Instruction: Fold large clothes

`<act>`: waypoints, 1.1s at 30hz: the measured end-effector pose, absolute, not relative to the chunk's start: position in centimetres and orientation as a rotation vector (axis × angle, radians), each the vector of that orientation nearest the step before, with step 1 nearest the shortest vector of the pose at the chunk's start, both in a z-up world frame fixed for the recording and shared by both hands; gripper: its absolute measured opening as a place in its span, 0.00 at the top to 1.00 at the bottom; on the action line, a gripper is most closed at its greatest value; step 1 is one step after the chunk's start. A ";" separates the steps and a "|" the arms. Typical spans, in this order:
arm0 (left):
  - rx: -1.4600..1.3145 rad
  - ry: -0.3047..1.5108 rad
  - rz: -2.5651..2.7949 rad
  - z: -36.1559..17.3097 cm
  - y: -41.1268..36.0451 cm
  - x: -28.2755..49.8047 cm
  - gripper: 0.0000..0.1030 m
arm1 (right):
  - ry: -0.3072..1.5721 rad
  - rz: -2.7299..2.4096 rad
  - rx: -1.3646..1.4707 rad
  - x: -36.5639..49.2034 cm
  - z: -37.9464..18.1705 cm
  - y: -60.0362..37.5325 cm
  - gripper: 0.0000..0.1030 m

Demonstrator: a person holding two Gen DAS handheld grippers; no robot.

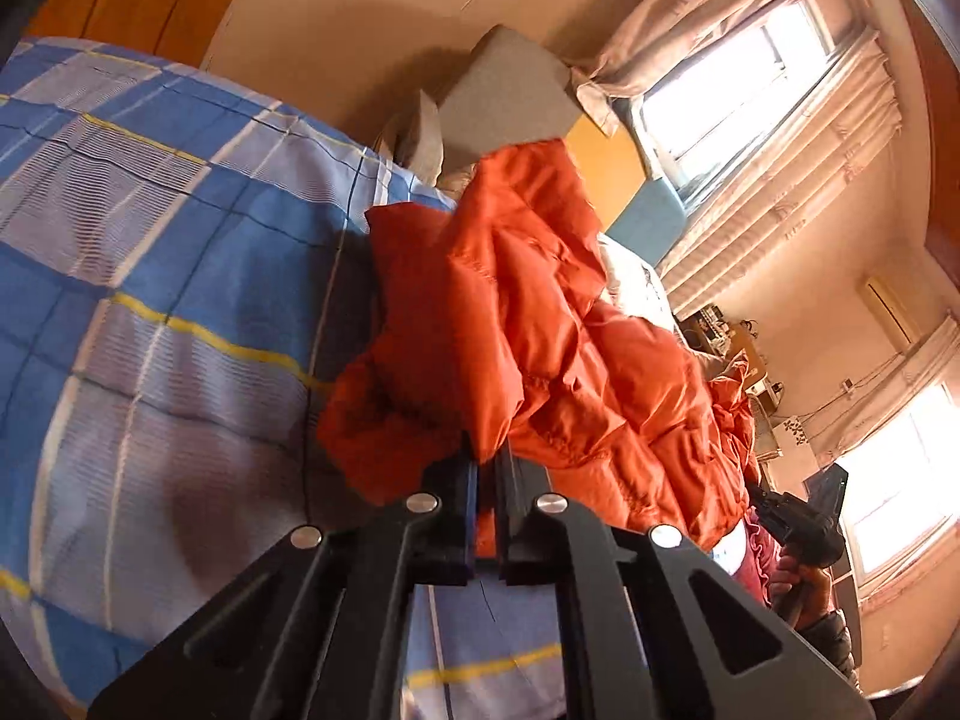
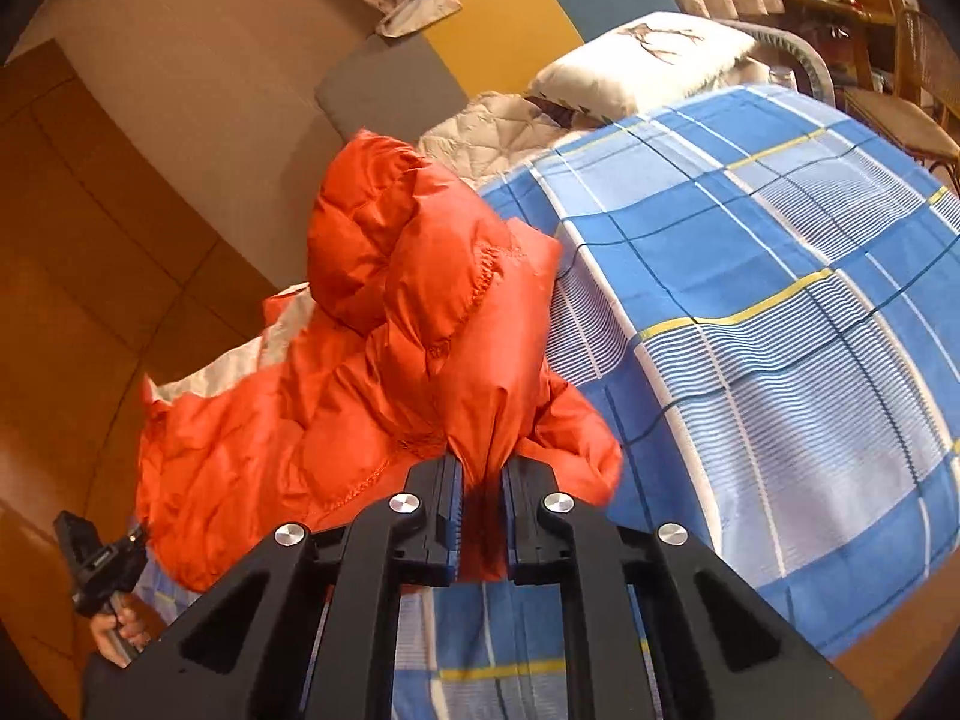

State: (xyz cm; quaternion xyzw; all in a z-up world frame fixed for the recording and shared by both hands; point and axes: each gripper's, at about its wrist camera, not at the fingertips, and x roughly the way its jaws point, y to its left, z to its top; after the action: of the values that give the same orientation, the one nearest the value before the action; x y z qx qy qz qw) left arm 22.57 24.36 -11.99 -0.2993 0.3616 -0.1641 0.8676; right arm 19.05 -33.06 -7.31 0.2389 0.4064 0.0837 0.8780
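Observation:
An orange quilted puffer jacket (image 1: 540,324) hangs bunched above a bed with a blue checked cover (image 1: 150,252). In the left wrist view my left gripper (image 1: 492,462) is shut on an edge of the jacket, a thin fold of orange cloth pinched between its black jaws. The right wrist view shows the same jacket (image 2: 384,360) lifted over the cover (image 2: 780,300), with my right gripper (image 2: 483,468) shut on a gathered fold of it. Each view catches the other gripper off to the side, held in a hand: the right one (image 1: 804,522), the left one (image 2: 102,570).
A white pillow (image 2: 648,54) and a cream quilted blanket (image 2: 492,138) lie at the head of the bed against a grey, yellow and teal headboard (image 2: 498,30). Curtained windows (image 1: 738,78) are bright. A wooden floor (image 2: 90,240) runs beside the bed; chairs and a cluttered table (image 2: 852,6) stand beyond.

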 end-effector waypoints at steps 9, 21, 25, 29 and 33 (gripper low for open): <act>-0.612 0.791 -0.338 -11.8 25.1 13.5 0.96 | 0.900 0.208 0.415 10.7 -5.9 -33.7 0.92; -0.264 0.723 -0.226 -7.3 23.5 15.7 0.27 | 0.786 0.093 0.088 14.1 -2.7 -31.1 0.23; -0.207 0.746 -0.261 -7.7 22.5 18.7 0.29 | 0.823 0.118 -0.036 18.3 -3.3 -28.4 0.23; -0.137 0.770 -0.283 -7.9 20.7 20.5 0.77 | 0.897 0.140 -0.080 21.2 -5.5 -27.2 0.50; -0.115 0.724 -0.267 -7.0 21.0 20.5 0.98 | 0.935 0.144 -0.089 21.7 -6.6 -27.2 0.93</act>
State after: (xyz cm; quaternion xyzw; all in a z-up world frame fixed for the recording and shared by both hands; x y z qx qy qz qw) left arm 20.50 21.01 -7.02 -0.0563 0.3530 -0.1302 0.9248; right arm 21.65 -27.17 -6.56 -0.0430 0.4502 0.0692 0.8892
